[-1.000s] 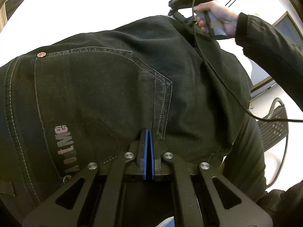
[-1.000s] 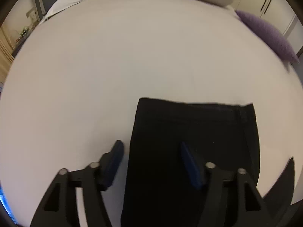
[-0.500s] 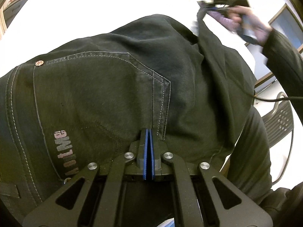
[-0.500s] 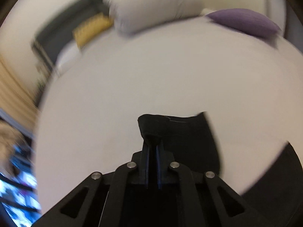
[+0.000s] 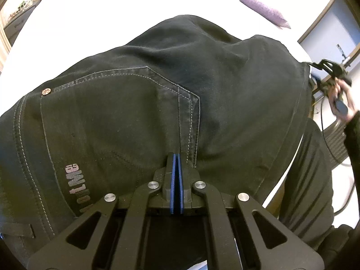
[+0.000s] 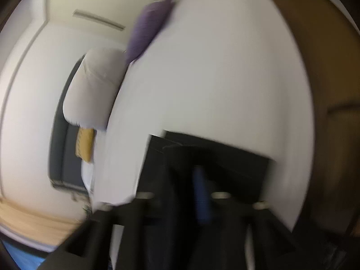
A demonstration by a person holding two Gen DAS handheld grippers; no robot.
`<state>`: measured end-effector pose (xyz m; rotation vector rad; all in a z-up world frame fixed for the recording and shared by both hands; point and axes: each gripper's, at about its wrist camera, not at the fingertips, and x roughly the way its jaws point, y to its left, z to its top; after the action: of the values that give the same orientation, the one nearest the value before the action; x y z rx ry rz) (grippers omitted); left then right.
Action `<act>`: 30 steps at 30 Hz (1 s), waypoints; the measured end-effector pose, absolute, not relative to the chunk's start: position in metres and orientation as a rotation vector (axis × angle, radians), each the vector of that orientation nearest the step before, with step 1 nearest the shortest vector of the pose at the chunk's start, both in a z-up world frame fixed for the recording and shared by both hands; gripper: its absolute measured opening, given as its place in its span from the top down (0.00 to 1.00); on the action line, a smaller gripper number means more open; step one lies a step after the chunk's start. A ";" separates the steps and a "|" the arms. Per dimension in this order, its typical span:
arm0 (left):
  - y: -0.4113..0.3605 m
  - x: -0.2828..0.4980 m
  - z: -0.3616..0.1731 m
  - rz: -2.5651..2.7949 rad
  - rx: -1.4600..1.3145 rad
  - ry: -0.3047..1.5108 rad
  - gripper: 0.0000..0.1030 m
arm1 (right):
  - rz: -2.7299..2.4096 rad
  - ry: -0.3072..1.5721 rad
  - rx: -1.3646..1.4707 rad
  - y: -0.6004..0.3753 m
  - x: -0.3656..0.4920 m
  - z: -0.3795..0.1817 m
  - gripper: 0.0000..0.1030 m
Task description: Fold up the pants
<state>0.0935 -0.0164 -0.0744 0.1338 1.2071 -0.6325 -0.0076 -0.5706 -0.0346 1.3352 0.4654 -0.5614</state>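
**Black pants held over a white bed by two handheld grippers**

Seen from the left wrist camera, a pair of black pants (image 5: 157, 103) fills most of the frame, spread over a white bed (image 5: 117, 15). The back pocket faces the camera, outlined in pale stitching, with a small copper rivet (image 5: 46, 91) at its upper left corner and grey printed lettering (image 5: 77, 186) low on the left. The left gripper (image 5: 176, 157) is clenched on the fabric just below the pocket's lower right corner, its two blue pads pressed together with denim pinched between them. A fold of cloth rises in a hump toward the far side of the bed. A purple pillow (image 5: 262, 11) lies near the bed's far right corner. At the right edge, the person's right hand (image 5: 342, 99) holds the right gripper (image 5: 324, 67) close to the pants' right edge; it is blurred here and its jaws are too small to read.

The right wrist camera view is tilted and heavily blurred. A flat black panel of the pants (image 6: 202, 157) lies on the white bed, directly in front of the gripper. One blue pad (image 6: 201, 191) shows dimly against the dark cloth, and I cannot tell whether this gripper is clenched or released. Beyond, a white pillow (image 6: 94, 90), the purple pillow (image 6: 148, 29) and a yellow cushion (image 6: 85, 144) sit along the bed's far edge.
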 end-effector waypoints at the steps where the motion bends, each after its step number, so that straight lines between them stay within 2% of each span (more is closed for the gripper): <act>1: -0.019 0.093 -0.074 -0.626 0.141 1.204 0.98 | -0.540 0.436 1.382 -0.566 -0.014 -0.042 0.34; 3: -0.023 0.092 -0.074 -0.614 0.154 1.201 0.98 | -0.496 0.381 1.410 -0.563 -0.024 -0.049 0.30; 10: -0.030 0.086 -0.072 -0.592 0.181 1.196 0.98 | -0.455 0.409 1.432 -0.560 -0.009 -0.045 0.30; 12: -0.030 0.086 -0.073 -0.585 0.188 1.193 0.98 | -0.444 0.430 1.421 -0.563 -0.005 -0.052 0.33; 15: -0.033 0.084 -0.072 -0.581 0.197 1.191 0.98 | -0.438 0.451 1.416 -0.562 -0.002 -0.055 0.56; 16: -0.034 0.083 -0.072 -0.579 0.199 1.190 0.98 | -0.443 0.460 1.420 -0.563 0.001 -0.059 0.76; 17: -0.035 0.082 -0.072 -0.579 0.201 1.189 0.98 | -0.455 0.471 1.427 -0.564 -0.004 -0.062 0.90; 18: -0.035 0.082 -0.072 -0.580 0.205 1.189 0.98 | -0.478 0.476 1.440 -0.565 -0.008 -0.065 0.96; 30: -0.040 0.083 -0.068 -0.613 0.278 1.237 0.98 | -0.587 0.425 1.441 -0.565 -0.066 -0.061 0.96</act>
<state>0.0830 -0.0396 -0.0682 0.2778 1.2369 -0.6133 -0.0663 -0.5651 -0.0614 1.4410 0.4249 -0.5873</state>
